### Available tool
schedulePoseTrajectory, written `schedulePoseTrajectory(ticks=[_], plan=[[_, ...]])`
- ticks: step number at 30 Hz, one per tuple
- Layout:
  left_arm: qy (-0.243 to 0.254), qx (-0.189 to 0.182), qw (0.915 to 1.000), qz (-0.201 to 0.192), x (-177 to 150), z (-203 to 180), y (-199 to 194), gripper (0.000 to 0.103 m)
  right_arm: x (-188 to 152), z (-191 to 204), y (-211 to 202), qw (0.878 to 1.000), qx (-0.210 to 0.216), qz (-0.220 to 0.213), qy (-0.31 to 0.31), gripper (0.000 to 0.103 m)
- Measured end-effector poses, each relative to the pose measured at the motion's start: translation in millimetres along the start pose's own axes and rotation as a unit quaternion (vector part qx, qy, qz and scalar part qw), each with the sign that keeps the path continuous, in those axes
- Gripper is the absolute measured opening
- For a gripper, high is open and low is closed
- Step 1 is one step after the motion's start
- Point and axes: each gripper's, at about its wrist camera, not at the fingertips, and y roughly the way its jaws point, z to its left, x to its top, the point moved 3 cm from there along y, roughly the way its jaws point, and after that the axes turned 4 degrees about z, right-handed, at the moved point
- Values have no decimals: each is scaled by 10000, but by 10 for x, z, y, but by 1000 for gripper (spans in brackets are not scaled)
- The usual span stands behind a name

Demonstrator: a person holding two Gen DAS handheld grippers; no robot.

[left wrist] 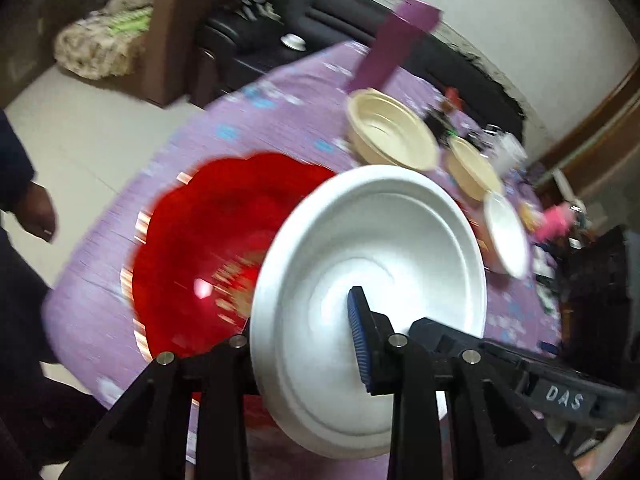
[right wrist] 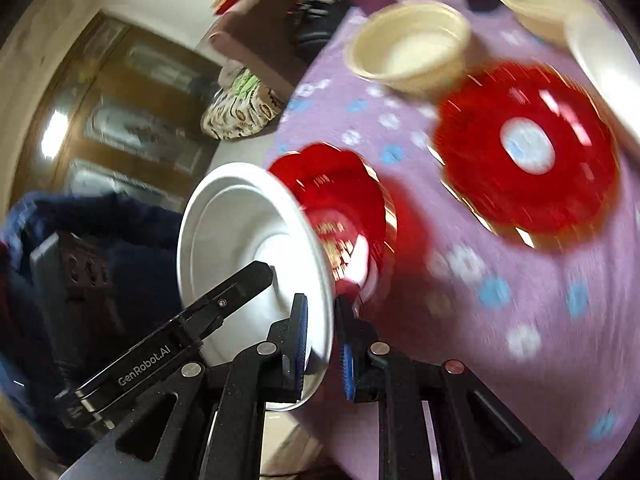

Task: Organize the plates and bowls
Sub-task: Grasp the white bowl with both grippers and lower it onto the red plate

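A round table draped in a purple flowered tablecloth (right wrist: 500,320) is being cleared of dishes. Across the upper right of the right wrist view, a scalloped red plate (right wrist: 528,152) with a pale centre is being left flat on the cloth, with a cream bowl (right wrist: 412,46) near it at the top. In the left wrist view, a white plate (left wrist: 372,248) is being carried tilted at centre frame, clamped at its lower rim by the left gripper (left wrist: 316,356), whose jaws are being kept narrow on it. In the right wrist view, a second white plate (right wrist: 248,240) is being pinched at its rim by the right gripper (right wrist: 322,340), with a smaller red dish (right wrist: 340,200) seen just behind it. The white plates are judged light, stiff, glossy and slippery, probably breakable; the raised rim is judged the best hold.
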Motion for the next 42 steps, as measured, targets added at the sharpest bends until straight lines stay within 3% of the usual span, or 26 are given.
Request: schedulePoseTrajectory(ticks=[5,14,19,23,26,30,33,37,42], plan=[[59,549,9983,-163,122,189,126,32,163,300,319,9937,-765,-210,-793,18],[-54,838,9965,59,174,432,422,34,234,140,701,9907,-1062,-92,-849,19],[-136,1073,9941,-45,173,464,389,58,254,181,713,9831,-1419,-374,-1095,25],[-346,943,9948,-175,163,514,269,65,253,213,570,9762,-1592,-690,-1301,49],[-403,957,9940,-353,114,470,152,68,205,176,374,9783,-1418,-852,-1244,49],[-453,687,9948,-603,-44,357,-65,72,51,65,-63,9784,-1261,-1184,-1134,55],[-478,461,9948,-779,-170,262,-199,78,-53,-206,-470,9753,-1331,-1564,-815,60],[-314,189,9949,-940,-327,56,-299,79,-150,-863,-934,9639,-1746,-2011,73,61],[48,-42,9967,-813,-464,-234,-240,79,-88,-1444,-956,9615,-1752,-1921,887,60]])
